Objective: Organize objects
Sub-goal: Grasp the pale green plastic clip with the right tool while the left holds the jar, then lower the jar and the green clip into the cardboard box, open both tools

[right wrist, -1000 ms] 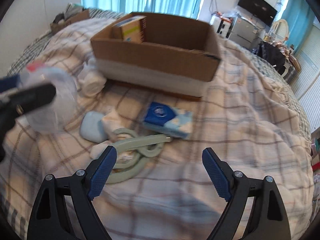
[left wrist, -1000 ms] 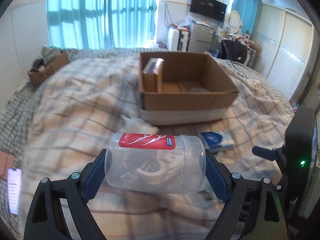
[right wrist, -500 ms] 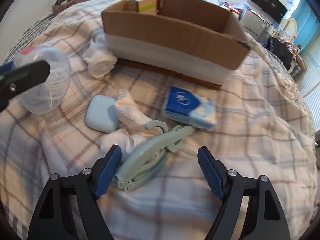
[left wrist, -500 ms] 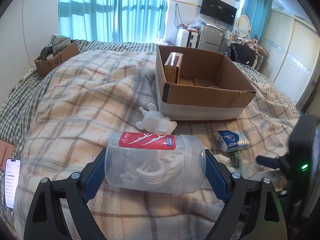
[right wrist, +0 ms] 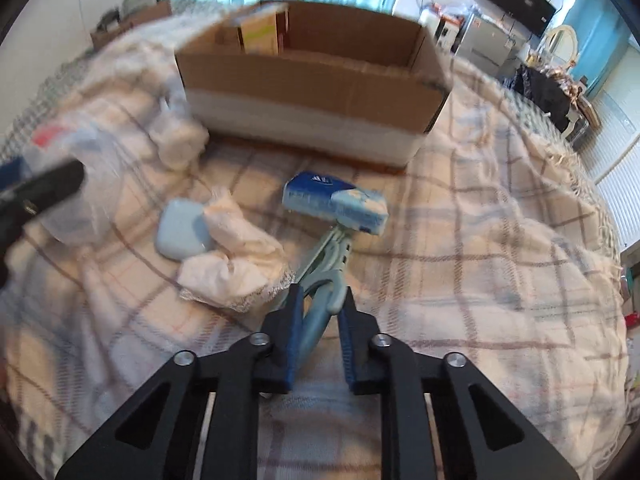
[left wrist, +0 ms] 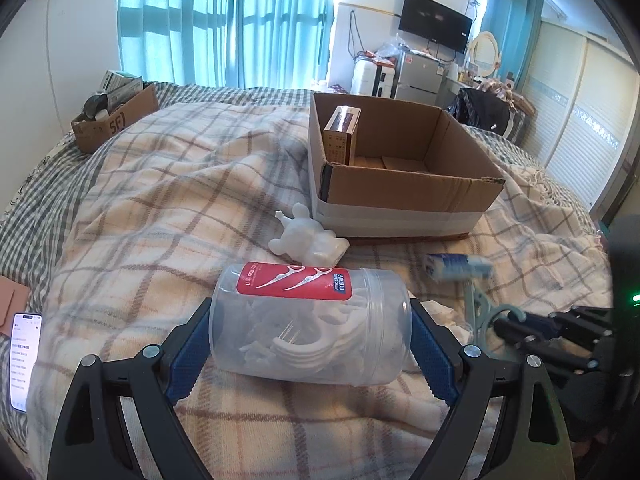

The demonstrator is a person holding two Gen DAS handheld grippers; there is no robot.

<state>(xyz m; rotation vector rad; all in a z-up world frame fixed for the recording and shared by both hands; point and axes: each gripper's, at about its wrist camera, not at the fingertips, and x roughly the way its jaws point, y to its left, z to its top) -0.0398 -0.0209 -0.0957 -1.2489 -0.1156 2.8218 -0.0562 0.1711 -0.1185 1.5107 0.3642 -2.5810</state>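
Note:
My left gripper (left wrist: 310, 336) is shut on a clear jar of floss picks (left wrist: 308, 324) with a red label, held sideways above the checked blanket. My right gripper (right wrist: 320, 308) is shut on the handle end of a pale green clip (right wrist: 326, 272) that lies on the blanket; it also shows in the left wrist view (left wrist: 480, 312). An open cardboard box (left wrist: 400, 184) sits beyond, with a small brown carton (left wrist: 342, 134) standing in its left corner. A blue tissue pack (right wrist: 336, 202) lies at the clip's far end.
A white figurine (left wrist: 306, 238) lies by the box's left front corner. A pale blue case (right wrist: 182, 228) and crumpled white tissues (right wrist: 236, 260) lie left of the clip. A phone (left wrist: 24, 356) lies at the bed's left edge. A smaller cardboard box (left wrist: 116, 116) stands far left.
My right gripper moved forward and down and closed on the green clip's handle. My left gripper kept hold of the jar and shifted slightly.

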